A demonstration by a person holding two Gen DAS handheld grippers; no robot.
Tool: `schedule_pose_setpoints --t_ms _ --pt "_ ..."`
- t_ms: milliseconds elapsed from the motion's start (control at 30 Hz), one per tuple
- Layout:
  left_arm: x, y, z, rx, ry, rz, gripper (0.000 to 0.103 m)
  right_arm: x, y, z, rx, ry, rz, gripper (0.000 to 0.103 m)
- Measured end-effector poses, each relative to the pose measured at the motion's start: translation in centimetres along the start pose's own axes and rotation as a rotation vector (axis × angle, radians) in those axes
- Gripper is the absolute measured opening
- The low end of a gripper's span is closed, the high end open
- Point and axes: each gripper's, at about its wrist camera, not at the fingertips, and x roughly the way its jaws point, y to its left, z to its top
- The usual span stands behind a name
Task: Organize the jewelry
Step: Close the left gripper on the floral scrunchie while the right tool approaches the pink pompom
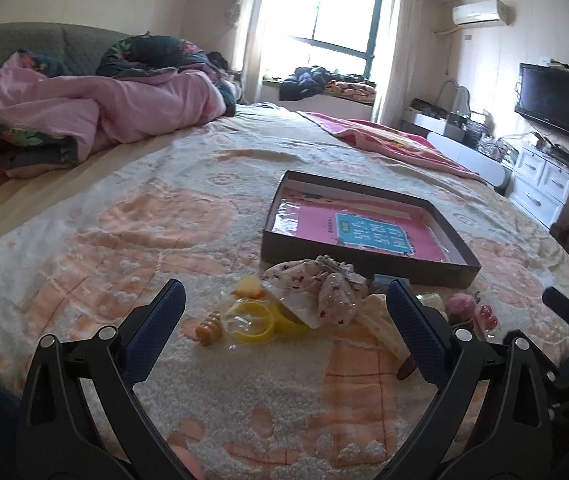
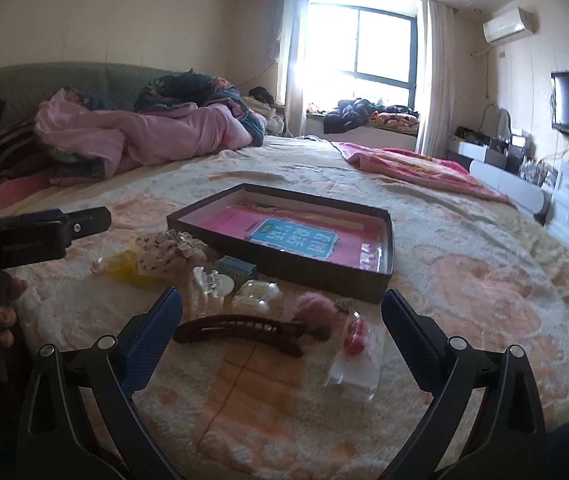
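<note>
- Left gripper and right gripper both hung wide, empty, above the bedspread.
- Jewelry pile lay near; box just beyond, apparently without jewelry.
- Sorting not begun; next: close on brown hair clip.

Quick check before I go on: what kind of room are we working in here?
A lived-in bedroom, it seems: the work surface is a bed with a crumpled pink quilt, and a wall-mounted TV hangs above white drawers.
</note>
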Motion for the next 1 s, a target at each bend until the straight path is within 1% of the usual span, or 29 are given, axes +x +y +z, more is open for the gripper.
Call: schedule_pose_setpoints --t_ms 100,200,333,367,400,433,467,500,567,667,700,767,800,867,967,1000 --pt "0.6 -0.4 0.0 0.019 0.026 -0.018 0.092 0.7 -0.3 0.3 -0.011 0.007 0.004 0.097" --pt "1.7 -0.9 0.1 0.046 0.067 -0.015 0.092 1.6 -0.6 0.5 -0.029 0.030 0.025 0.097" --pt "3.4 -1.2 0.6 0.084 0.120 -0.009 0.092 2.7 -0.2 0.4 -0.103 0.087 0.102 0.095" --pt "3.8 -1.3 0.8 0.095 0.132 -0.009 0.091 3.0 0.2 0.2 -0.139 0.099 0.114 0.092" --pt "4.4 -1.3 1.1 0.109 0.150 -0.013 0.089 3.1 0.5 0.0 -0.166 0.102 0.115 0.091" --pt "4.7 -1.3 1.2 0.113 0.157 -0.017 0.084 3.4 0.8 -0.1 -0.198 0.117 0.126 0.090" --pt "5.1 -1.3 1.4 0.117 0.169 -0.025 0.081 3.6 1.0 -0.3 -0.219 0.125 0.127 0.086" --pt "5.7 -1.3 1.6 0.122 0.186 -0.034 0.079 3.8 1.2 -0.5 -0.234 0.132 0.125 0.086" --pt "6.5 -1.3 1.8 0.138 0.209 -0.037 0.068 4.3 1.2 -0.6 -0.246 0.146 0.112 0.085" --pt "7.4 -1.4 1.9 0.155 0.237 -0.041 0.062 4.7 -0.2 -0.3 -0.178 0.149 0.113 0.085" --pt "7.7 -1.5 2.0 0.162 0.243 -0.043 0.061 4.9 -0.6 -0.1 -0.160 0.156 0.108 0.084" --pt "8.5 -1.8 2.2 0.193 0.259 -0.045 0.060 5.6 -1.6 0.3 -0.127 0.175 0.098 0.074" --pt "8.9 -1.9 2.3 0.202 0.265 -0.050 0.060 6.0 -2.0 0.5 -0.108 0.186 0.099 0.071" --pt "9.4 -2.2 2.3 0.221 0.275 -0.059 0.056 6.8 -3.0 0.9 -0.064 0.212 0.111 0.064" --pt "10.6 -2.4 2.2 0.253 0.311 -0.071 0.056 8.1 -3.7 1.1 -0.056 0.262 0.124 0.056" --pt "10.9 -2.4 2.2 0.254 0.322 -0.077 0.056 8.5 -4.0 1.2 -0.055 0.279 0.131 0.056"
